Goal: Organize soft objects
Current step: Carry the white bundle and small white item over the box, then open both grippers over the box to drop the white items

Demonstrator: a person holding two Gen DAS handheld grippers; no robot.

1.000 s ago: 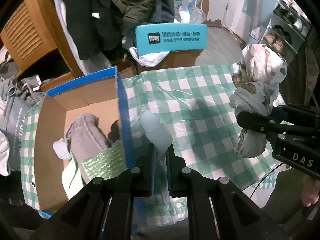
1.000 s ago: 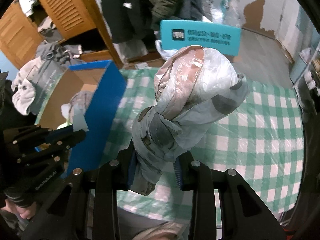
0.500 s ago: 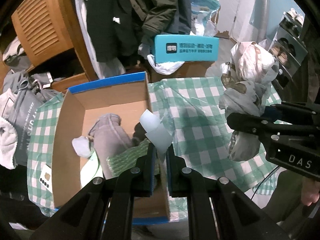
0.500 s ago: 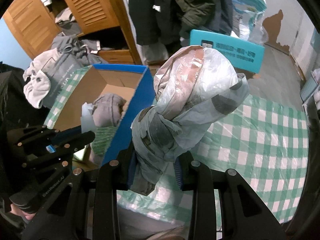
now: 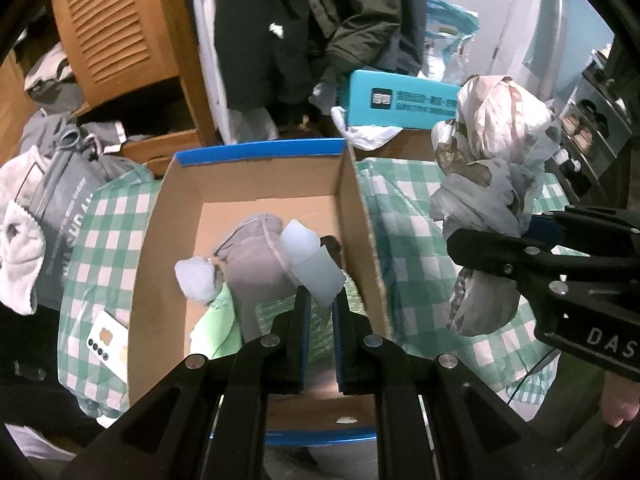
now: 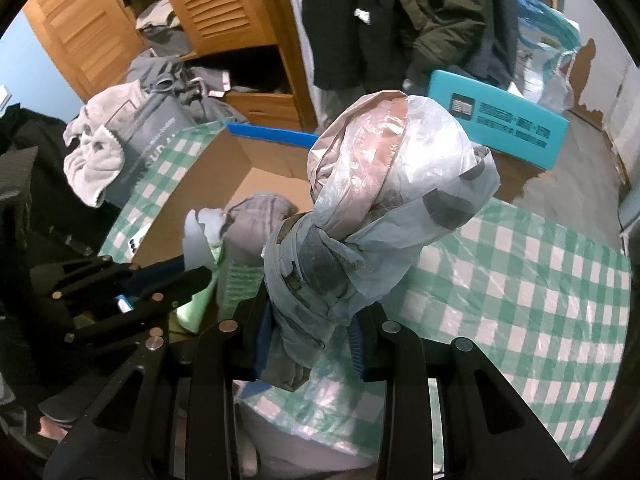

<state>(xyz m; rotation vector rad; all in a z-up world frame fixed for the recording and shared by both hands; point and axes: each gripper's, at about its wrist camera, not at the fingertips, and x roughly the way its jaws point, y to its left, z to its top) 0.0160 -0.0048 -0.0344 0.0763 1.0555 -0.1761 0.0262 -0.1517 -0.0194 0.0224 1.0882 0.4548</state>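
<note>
The cardboard box (image 5: 362, 216) stands open on the checked tablecloth (image 5: 416, 248). The left gripper (image 5: 319, 312) is above the box, its jaws nearly closed on a pale translucent piece (image 5: 310, 260). Inside the box lie a grey cloth bundle (image 5: 252, 256) and a green wrapped item (image 5: 280, 312). The right gripper (image 6: 310, 334) is just to the right of the box, above the tablecloth, its jaws partly closed around a knotted plastic bag (image 6: 384, 208), which stands up from them.

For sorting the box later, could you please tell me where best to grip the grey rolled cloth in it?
Probably grip the grey rolled cloth across its rounded upper bulge, coming from above through the cardboard box's open top. Its lower end tucks under the green sheet.
</note>
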